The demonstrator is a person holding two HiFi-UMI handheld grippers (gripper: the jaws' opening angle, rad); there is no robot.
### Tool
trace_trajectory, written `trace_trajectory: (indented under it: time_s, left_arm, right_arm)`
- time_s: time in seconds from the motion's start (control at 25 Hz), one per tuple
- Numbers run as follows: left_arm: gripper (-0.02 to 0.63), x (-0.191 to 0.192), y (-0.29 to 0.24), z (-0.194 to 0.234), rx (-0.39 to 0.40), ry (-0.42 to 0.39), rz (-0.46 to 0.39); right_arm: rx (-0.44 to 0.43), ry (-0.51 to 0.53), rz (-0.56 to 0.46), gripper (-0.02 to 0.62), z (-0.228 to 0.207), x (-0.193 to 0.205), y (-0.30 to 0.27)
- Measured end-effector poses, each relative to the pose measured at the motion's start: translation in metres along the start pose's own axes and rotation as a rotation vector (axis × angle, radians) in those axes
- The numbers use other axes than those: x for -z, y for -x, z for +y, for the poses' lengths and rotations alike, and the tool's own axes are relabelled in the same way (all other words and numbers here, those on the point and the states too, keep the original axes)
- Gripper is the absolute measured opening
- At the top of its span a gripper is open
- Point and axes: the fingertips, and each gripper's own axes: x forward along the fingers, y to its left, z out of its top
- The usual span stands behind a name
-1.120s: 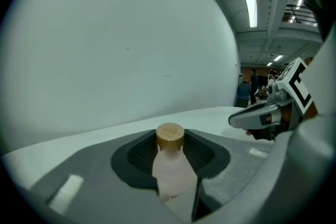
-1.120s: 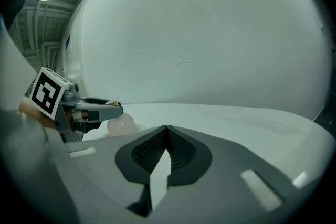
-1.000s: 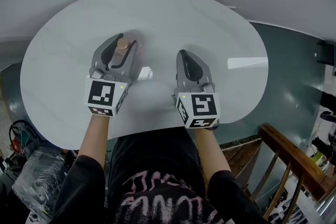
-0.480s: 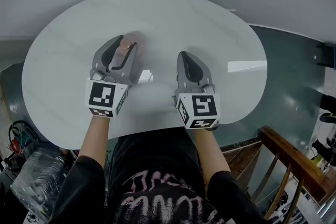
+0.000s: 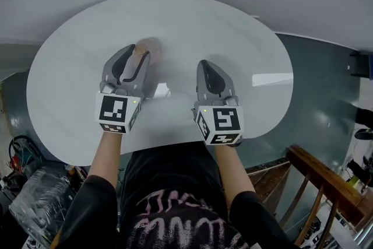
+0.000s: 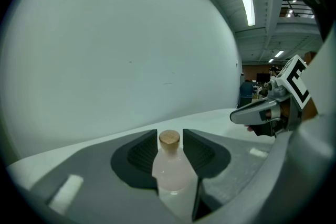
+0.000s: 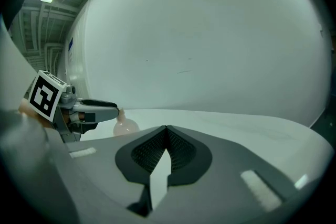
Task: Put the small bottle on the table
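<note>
Left gripper (image 5: 133, 56) sits just left of the frame's middle, its two jaws clamped on the small bottle (image 6: 170, 173). That's a pale, cloudy little thing with a cork stopper (image 6: 169, 138), standing upright between the dark pads. It's over the white oval table (image 5: 233, 32), though I can't tell if its base actually touches the top. Right gripper (image 5: 211, 69) is just right of centre, near the table's front edge, jaws pressed together with nothing in them. The two grippers are side by side, not touching.
</note>
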Motion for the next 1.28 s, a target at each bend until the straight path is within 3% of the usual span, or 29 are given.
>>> trace_trajectory:
  time_s: [0.32,0.72,1.28]
  left_arm:
    - [0.149,-0.004,0.023,-0.003,-0.03,0.002,0.002]
    - [0.068,-0.004,0.056,-0.007,-0.089,0.02,-0.007]
    - [0.002,-0.004,0.083,-0.017,-0.127,0.033,-0.025]
  right_arm:
    - [-0.005,0.002,-0.022,0.011,0.006,-0.008,0.015]
    - [-0.014,0.01,-0.047,0.011,0.02,-0.013,0.038]
    - [-0.022,0.024,-0.07,0.011,0.029,-0.017,0.062]
